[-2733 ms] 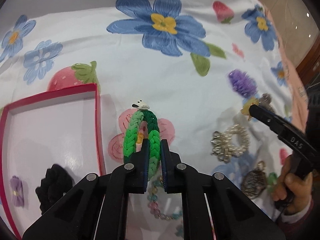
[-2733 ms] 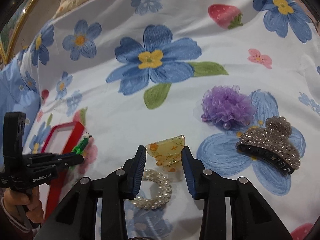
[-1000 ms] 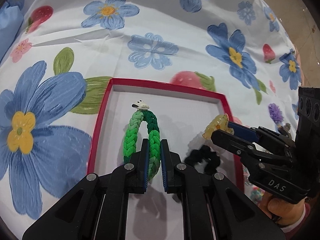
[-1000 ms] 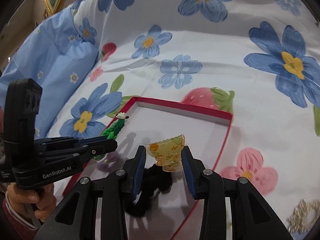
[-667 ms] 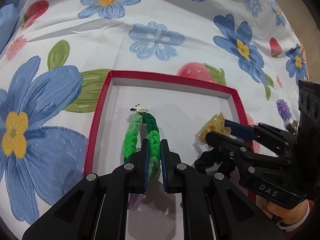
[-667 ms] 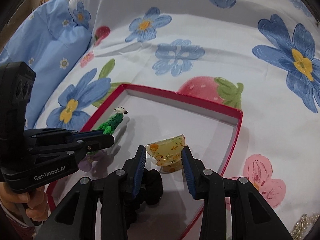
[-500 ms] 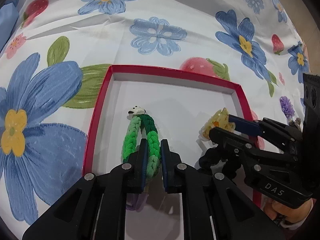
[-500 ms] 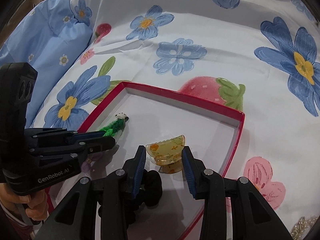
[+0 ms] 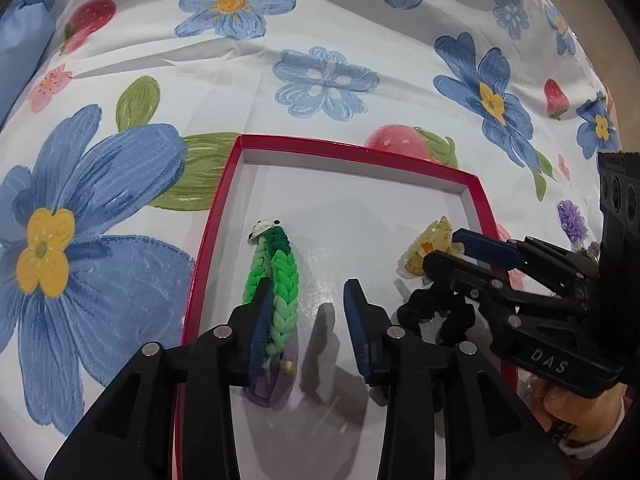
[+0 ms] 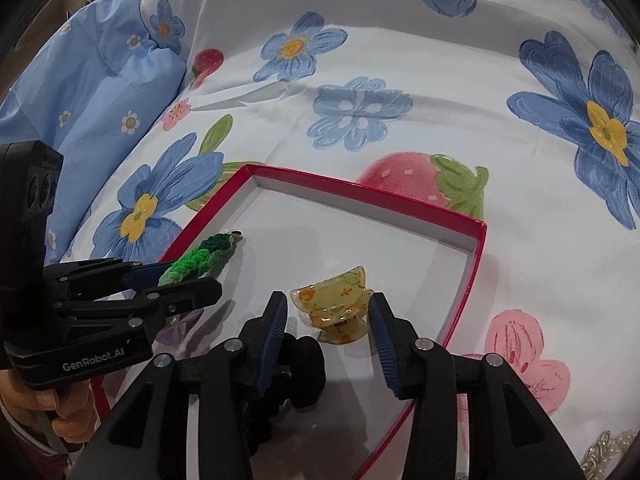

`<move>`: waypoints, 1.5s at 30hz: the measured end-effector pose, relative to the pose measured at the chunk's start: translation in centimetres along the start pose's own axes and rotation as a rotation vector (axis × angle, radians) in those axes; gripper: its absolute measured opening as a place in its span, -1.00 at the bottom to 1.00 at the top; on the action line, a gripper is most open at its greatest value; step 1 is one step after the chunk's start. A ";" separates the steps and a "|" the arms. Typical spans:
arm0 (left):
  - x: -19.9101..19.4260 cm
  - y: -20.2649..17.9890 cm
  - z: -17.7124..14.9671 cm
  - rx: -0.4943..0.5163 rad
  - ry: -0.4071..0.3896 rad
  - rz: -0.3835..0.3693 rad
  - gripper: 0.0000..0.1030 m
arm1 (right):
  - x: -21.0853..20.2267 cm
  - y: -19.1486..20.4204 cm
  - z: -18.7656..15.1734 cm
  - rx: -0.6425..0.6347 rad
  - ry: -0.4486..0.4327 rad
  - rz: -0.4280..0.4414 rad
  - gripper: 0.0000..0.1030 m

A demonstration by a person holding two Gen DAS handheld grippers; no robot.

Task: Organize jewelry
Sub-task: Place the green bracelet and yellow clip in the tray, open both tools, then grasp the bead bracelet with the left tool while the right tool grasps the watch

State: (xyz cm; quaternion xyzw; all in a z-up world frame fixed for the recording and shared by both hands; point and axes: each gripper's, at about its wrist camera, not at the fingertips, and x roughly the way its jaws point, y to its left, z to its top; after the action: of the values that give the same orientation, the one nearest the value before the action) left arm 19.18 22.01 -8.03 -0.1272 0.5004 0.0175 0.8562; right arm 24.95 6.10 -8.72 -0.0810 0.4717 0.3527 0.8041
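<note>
Releasing into red box [image 10: 476, 258]: left tongs [image 9: 306, 308] and right tongs [image 10: 328, 322] both gaping, holding nothing, needing straight withdrawal clear of bracelet [image 9: 276, 276] and clip [image 10: 334, 308].

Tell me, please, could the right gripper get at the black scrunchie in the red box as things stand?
Probably yes. The right gripper is open just above the black scrunchie, with nothing lying over it. The yellow claw clip sits between its fingers, though, so it would need to shift aside first.

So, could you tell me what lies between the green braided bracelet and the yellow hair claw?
Only bare white floor of the red box separates bracelet and claw, clearest in the right wrist view.
</note>
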 end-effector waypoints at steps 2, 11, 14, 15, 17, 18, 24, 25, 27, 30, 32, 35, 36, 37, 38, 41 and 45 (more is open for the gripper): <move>-0.4 -0.2 -0.1 0.004 -0.007 0.008 -0.22 | -0.4 -0.1 0.0 0.009 -0.011 0.000 -0.11; -4.0 -1.1 -0.8 -0.010 -0.071 0.007 0.01 | -5.2 -0.6 -1.1 0.055 -0.085 0.026 0.06; -5.3 -1.6 -1.4 -0.025 -0.093 -0.011 0.01 | -7.1 -0.9 -1.9 0.076 -0.111 0.034 0.06; -5.7 -1.9 -1.7 -0.028 -0.104 -0.017 0.01 | -7.8 -1.1 -2.3 0.081 -0.120 0.034 0.06; -6.4 -2.3 -2.2 -0.033 -0.121 -0.020 0.03 | -9.3 -1.5 -3.3 0.100 -0.139 0.033 0.07; -6.7 -2.6 -2.4 -0.035 -0.125 -0.024 0.03 | -9.8 -1.8 -3.7 0.110 -0.146 0.028 0.07; -8.3 -4.6 -3.9 -0.040 -0.141 -0.064 0.04 | -13.1 -3.4 -6.0 0.159 -0.183 0.008 0.07; -8.5 -5.0 -4.1 -0.037 -0.143 -0.070 0.04 | -13.9 -3.7 -6.5 0.165 -0.195 -0.002 0.07; -9.0 -6.1 -4.6 -0.024 -0.143 -0.088 0.05 | -15.0 -4.3 -7.3 0.179 -0.211 -0.019 0.07; -9.4 -7.8 -5.3 0.006 -0.140 -0.106 0.06 | -16.8 -5.4 -8.7 0.213 -0.231 -0.032 0.07; -9.7 -9.1 -5.7 0.027 -0.136 -0.122 0.07 | -18.3 -6.2 -10.0 0.230 -0.247 -0.048 0.07; -9.6 -10.9 -6.4 0.061 -0.121 -0.140 0.08 | -19.7 -7.2 -11.3 0.256 -0.258 -0.066 0.07; -9.6 -11.5 -6.6 0.073 -0.117 -0.145 0.08 | -20.4 -7.7 -12.1 0.269 -0.264 -0.075 0.08; -9.6 -12.1 -6.8 0.084 -0.114 -0.148 0.08 | -21.0 -8.1 -12.6 0.281 -0.268 -0.083 0.08; -9.7 -12.6 -7.0 0.095 -0.111 -0.151 0.09 | -21.5 -8.5 -13.1 0.294 -0.272 -0.088 0.08; -9.6 -14.0 -7.6 0.118 -0.100 -0.165 0.09 | -22.8 -9.5 -14.6 0.323 -0.284 -0.109 0.08; -9.2 -15.6 -8.4 0.145 -0.081 -0.172 0.10 | -24.2 -10.5 -16.2 0.347 -0.293 -0.133 0.09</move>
State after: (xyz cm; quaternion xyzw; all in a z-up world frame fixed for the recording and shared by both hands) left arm 9.83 5.85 -0.88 -0.1067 0.4527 -0.0871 0.8810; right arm 12.97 -21.03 0.12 0.0792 0.3970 0.2205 0.8874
